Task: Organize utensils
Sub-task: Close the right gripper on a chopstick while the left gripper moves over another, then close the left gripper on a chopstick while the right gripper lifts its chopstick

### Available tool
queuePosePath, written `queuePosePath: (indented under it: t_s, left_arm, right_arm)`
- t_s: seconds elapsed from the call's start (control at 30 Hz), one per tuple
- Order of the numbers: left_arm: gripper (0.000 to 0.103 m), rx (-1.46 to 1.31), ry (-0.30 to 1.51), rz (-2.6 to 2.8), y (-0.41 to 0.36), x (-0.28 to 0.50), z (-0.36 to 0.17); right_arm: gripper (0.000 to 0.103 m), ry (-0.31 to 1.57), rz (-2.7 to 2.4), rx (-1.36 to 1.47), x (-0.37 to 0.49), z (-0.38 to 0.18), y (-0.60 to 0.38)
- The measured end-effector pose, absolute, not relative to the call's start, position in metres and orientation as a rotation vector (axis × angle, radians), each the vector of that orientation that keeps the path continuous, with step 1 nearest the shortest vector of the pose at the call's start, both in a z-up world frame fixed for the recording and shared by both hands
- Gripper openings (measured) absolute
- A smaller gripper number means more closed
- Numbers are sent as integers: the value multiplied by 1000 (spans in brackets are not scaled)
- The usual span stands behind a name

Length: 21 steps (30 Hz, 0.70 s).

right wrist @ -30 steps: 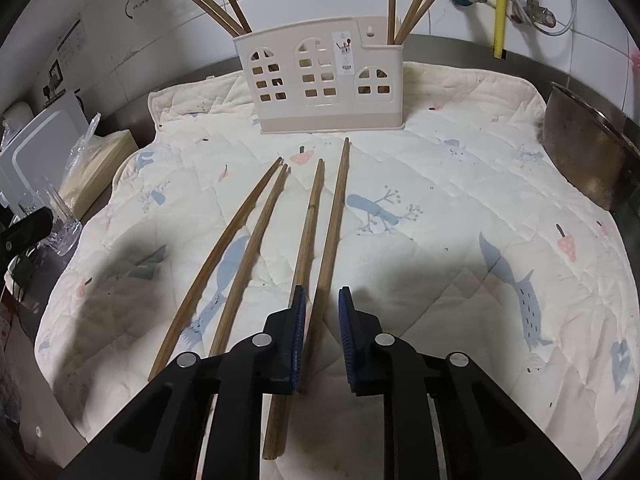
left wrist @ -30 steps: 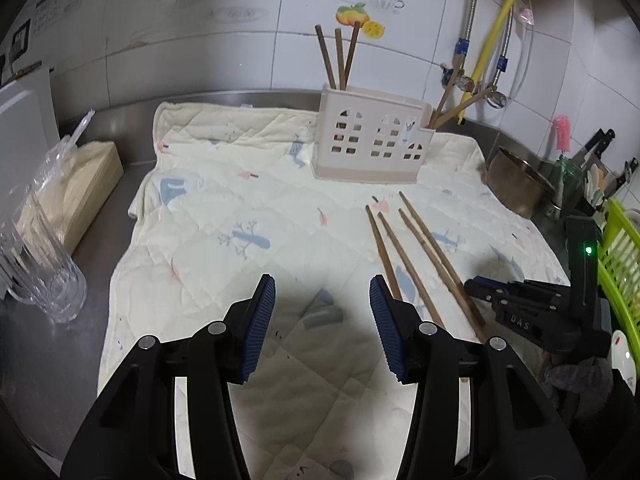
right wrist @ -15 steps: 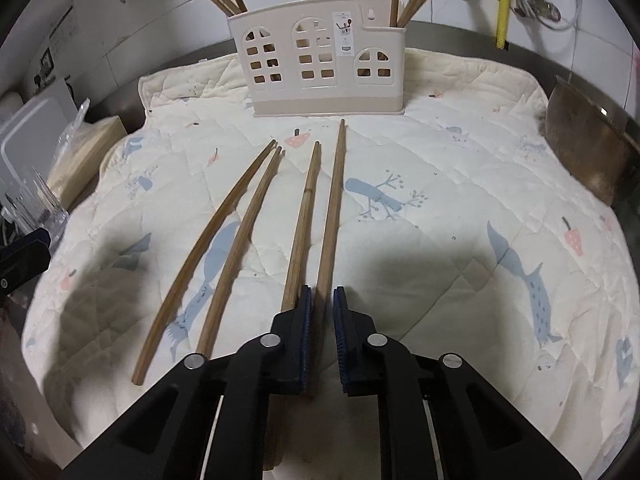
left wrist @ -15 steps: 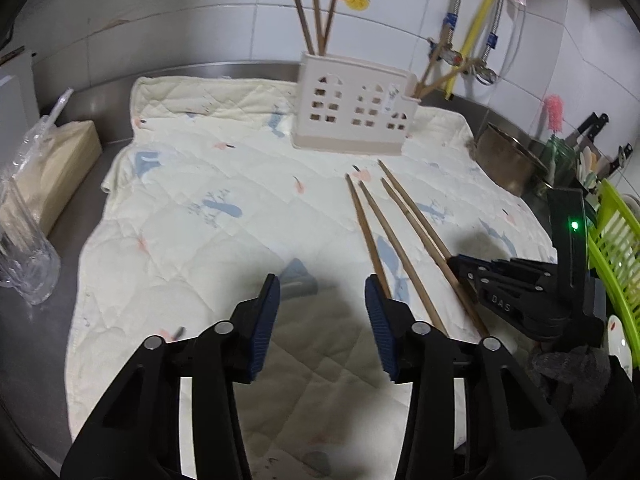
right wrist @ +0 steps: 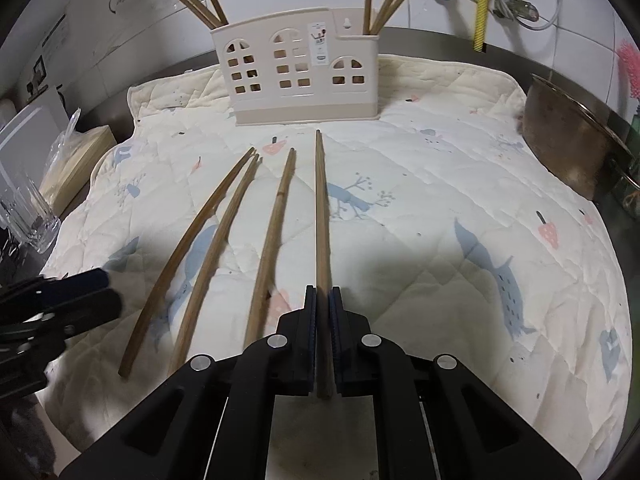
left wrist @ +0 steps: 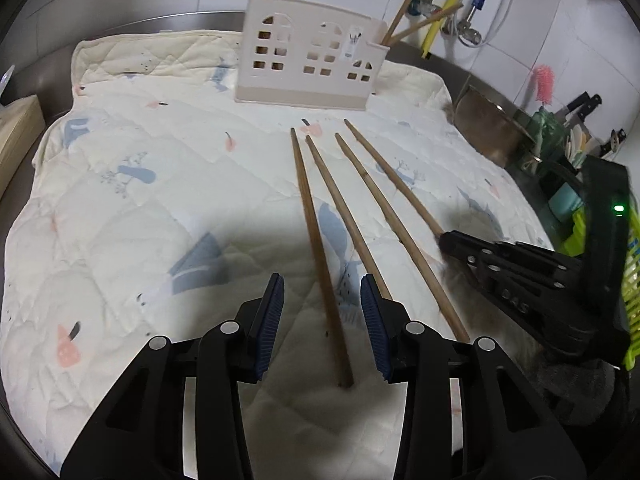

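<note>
Several long wooden chopsticks lie side by side on a quilted cloth point(left wrist: 120, 208), pointing at a cream utensil holder point(left wrist: 308, 62) at the back that holds more chopsticks. My right gripper point(right wrist: 323, 300) is shut on the rightmost chopstick point(right wrist: 321, 208) near its close end; it also shows in the left wrist view point(left wrist: 452, 242). My left gripper point(left wrist: 322, 292) is open, low over the cloth, its jaws on either side of the leftmost chopstick point(left wrist: 316, 240). It also shows in the right wrist view point(right wrist: 104, 292).
A metal bowl point(right wrist: 568, 136) sits at the cloth's right edge. A green rack point(left wrist: 600, 248) with knives stands further right. A glass point(right wrist: 28, 216) and a bagged box point(right wrist: 76, 160) stand left. Tiled wall and taps lie behind the utensil holder point(right wrist: 304, 68).
My left gripper has moved right and forward, so its open jaws now straddle the leftmost chopstick. My right gripper has closed fully on the rightmost chopstick.
</note>
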State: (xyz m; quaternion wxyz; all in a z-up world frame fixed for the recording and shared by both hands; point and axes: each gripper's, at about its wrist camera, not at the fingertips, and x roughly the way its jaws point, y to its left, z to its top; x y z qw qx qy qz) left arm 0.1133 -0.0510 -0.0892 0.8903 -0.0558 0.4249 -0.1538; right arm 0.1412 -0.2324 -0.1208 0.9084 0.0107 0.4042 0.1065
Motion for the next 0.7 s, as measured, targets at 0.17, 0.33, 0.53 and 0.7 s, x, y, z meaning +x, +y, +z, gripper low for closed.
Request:
queuePosePath:
  t_s: [0.17, 0.33, 0.53, 0.7]
  left_arm:
    - [23, -94, 901, -316, -61, 120, -96]
    - [21, -97, 918, -307, -61, 125, -102]
    - [17, -63, 917, -292, -66, 126, -105]
    - [9, -38, 917, -273, -69, 128, -103]
  right_arm:
    - [6, 841, 225, 56, 140, -124, -242]
    - [6, 841, 230, 63, 140, -125, -243]
    - [7, 842, 235, 78, 139, -126, -244]
    - [7, 841, 236, 74, 139, -126, -244]
